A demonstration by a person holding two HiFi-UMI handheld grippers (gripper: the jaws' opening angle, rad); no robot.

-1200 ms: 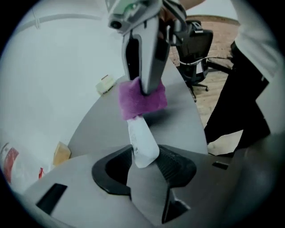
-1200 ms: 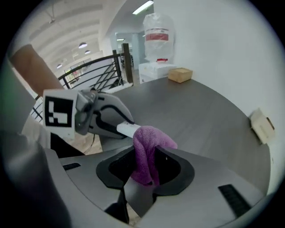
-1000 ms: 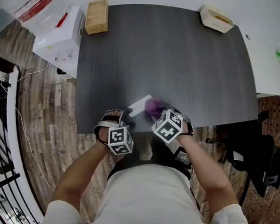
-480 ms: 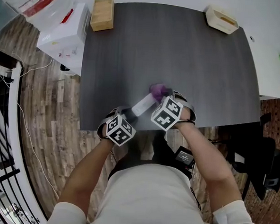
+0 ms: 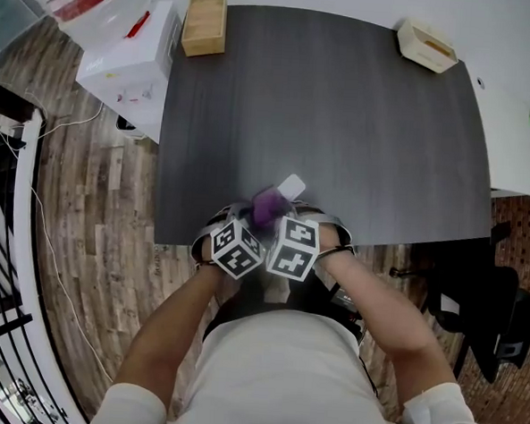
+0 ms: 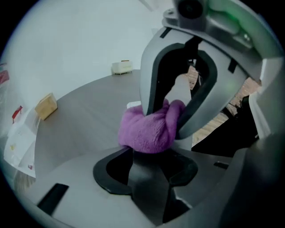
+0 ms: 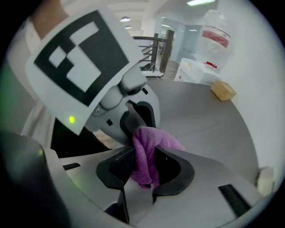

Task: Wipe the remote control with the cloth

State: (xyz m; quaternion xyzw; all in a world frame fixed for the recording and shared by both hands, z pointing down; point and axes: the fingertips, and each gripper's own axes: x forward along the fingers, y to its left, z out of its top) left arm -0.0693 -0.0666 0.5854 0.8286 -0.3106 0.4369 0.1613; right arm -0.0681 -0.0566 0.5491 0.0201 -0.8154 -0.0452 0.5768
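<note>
left hand-held gripper: jaws just closing on slab-shaped remote control | right hand-held gripper: clamps fluffy purple cloth (bunched)

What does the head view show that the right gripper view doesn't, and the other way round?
Only the head view shows the white remote, poking out past the purple cloth. Only the right gripper view shows the right gripper close up, its jaws pinched shut on the cloth, and the ceiling lights. Both show the purple cloth, the dark table and the wooden box.
</note>
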